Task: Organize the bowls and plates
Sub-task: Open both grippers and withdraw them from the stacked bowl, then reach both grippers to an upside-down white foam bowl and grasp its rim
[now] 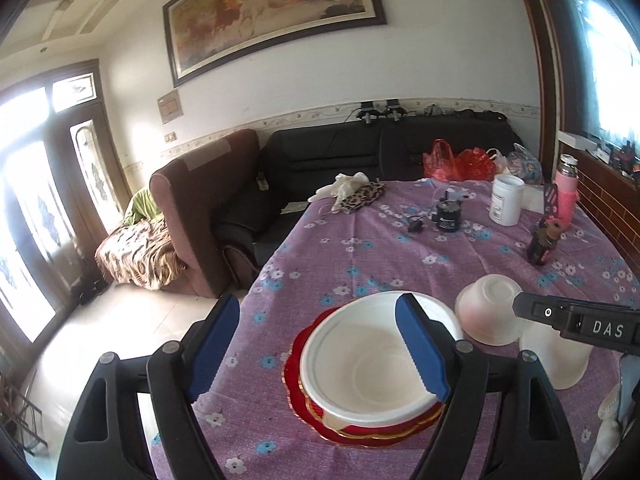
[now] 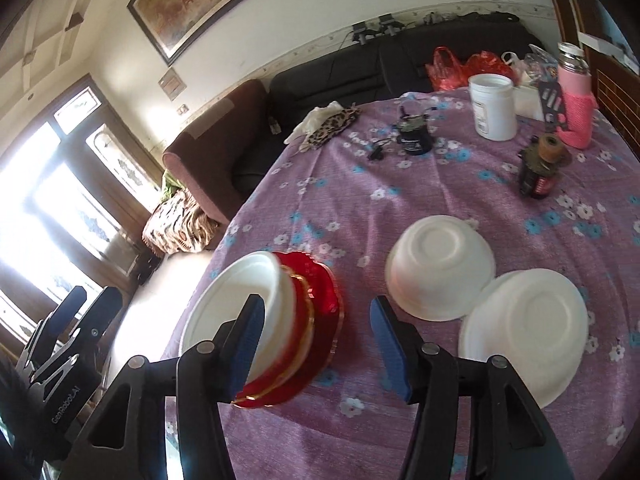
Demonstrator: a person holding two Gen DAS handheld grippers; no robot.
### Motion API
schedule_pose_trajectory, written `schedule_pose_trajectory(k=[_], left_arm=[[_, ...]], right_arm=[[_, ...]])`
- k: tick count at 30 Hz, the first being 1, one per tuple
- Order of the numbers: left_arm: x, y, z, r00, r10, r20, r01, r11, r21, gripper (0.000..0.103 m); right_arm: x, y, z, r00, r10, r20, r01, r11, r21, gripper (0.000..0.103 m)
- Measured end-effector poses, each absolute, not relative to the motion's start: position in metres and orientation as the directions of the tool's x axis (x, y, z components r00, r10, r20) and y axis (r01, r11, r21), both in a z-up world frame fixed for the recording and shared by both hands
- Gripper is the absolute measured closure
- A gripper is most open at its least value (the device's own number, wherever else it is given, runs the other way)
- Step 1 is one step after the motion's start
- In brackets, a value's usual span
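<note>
**Plates stacked, two bowls left upside down**

A white bowl sits on red plates near the surface's left edge. Two upturned bowls, one farther and one nearer, touch each other to the right. They look light, stiff and slick; the rim seems the best hold. The left gripper hovers over the stack, fingers apart. The right gripper hangs between stack and bowls, fingers apart, empty.
</note>
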State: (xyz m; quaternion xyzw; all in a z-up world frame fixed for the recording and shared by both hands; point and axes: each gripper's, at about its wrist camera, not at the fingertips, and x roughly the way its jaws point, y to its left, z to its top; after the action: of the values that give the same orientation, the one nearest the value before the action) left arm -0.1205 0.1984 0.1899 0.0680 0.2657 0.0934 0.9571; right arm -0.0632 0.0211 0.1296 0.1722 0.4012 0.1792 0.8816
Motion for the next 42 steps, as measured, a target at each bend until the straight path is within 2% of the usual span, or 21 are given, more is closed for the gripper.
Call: schedule_pose_trajectory(k=[8,17,20,22,25,27,29,34,35,36,39,40,42], left_arm=[[-0.114,0.152,0.179,0.835,0.164,-0.526,-0.059,0.976,0.211,0.023],[-0.101,0.090,0.150,0.766,-0.062,-0.640,0.148,0.986,0.081,0.023],[-0.092,0.065,0.127,0.704,-0.158,-0.693,0.228,0.974,0.009,0.023],[-0.079,0.052,0.110,0.637,-0.263,-0.725,0.278,0.955,-0.102,0.023],[-0.052,0.039,0.090,0.569,-0.344,-0.747,0.262,0.937,-0.231,0.023],[-0.037,0.039,0.078,0.545,-0.364,-0.756,0.213,0.931,-0.295,0.023],[-0.024,0.039,0.068,0.543,-0.359,-0.759,0.166,0.932,-0.322,0.023],[0.002,0.036,0.040,0.510,-0.355,-0.784,0.069,0.925,-0.375,0.024],[0.005,0.038,0.037,0.510,-0.356,-0.783,0.055,0.922,-0.384,0.024],[0.009,0.036,0.033,0.516,-0.356,-0.779,0.039,0.919,-0.393,0.024],[0.023,0.027,0.027,0.562,-0.329,-0.759,0.018,0.922,-0.387,0.021],[0.027,0.023,0.027,0.577,-0.306,-0.757,0.016,0.931,-0.364,0.016],[0.034,0.016,0.024,0.591,-0.260,-0.763,-0.002,0.946,-0.324,0.013]], right_arm=[[-0.066,-0.048,0.109,0.639,0.414,-0.648,-0.071,0.871,0.486,0.043],[-0.063,-0.136,0.063,0.642,0.253,-0.724,0.129,0.895,0.427,0.044],[-0.062,-0.157,0.046,0.626,0.248,-0.739,0.170,0.882,0.440,0.044],[-0.059,-0.169,0.037,0.621,0.264,-0.738,0.189,0.864,0.468,0.044],[-0.055,-0.185,0.024,0.636,0.338,-0.694,0.201,0.795,0.572,0.043],[-0.051,-0.195,0.016,0.643,0.419,-0.641,0.184,0.728,0.661,0.043],[-0.052,-0.196,0.015,0.647,0.420,-0.636,0.187,0.721,0.667,0.043],[-0.049,-0.180,0.029,0.648,0.278,-0.709,0.145,0.869,0.474,0.032],[-0.048,-0.179,0.030,0.643,0.236,-0.728,0.158,0.890,0.428,0.025],[-0.048,-0.178,0.031,0.639,0.215,-0.739,0.164,0.900,0.403,0.022],[-0.047,-0.184,0.027,0.636,0.233,-0.736,0.159,0.893,0.420,0.022],[-0.046,-0.187,0.025,0.638,0.249,-0.729,0.156,0.885,0.439,0.022],[-0.047,-0.193,0.019,0.647,0.286,-0.707,0.149,0.862,0.485,0.022]])
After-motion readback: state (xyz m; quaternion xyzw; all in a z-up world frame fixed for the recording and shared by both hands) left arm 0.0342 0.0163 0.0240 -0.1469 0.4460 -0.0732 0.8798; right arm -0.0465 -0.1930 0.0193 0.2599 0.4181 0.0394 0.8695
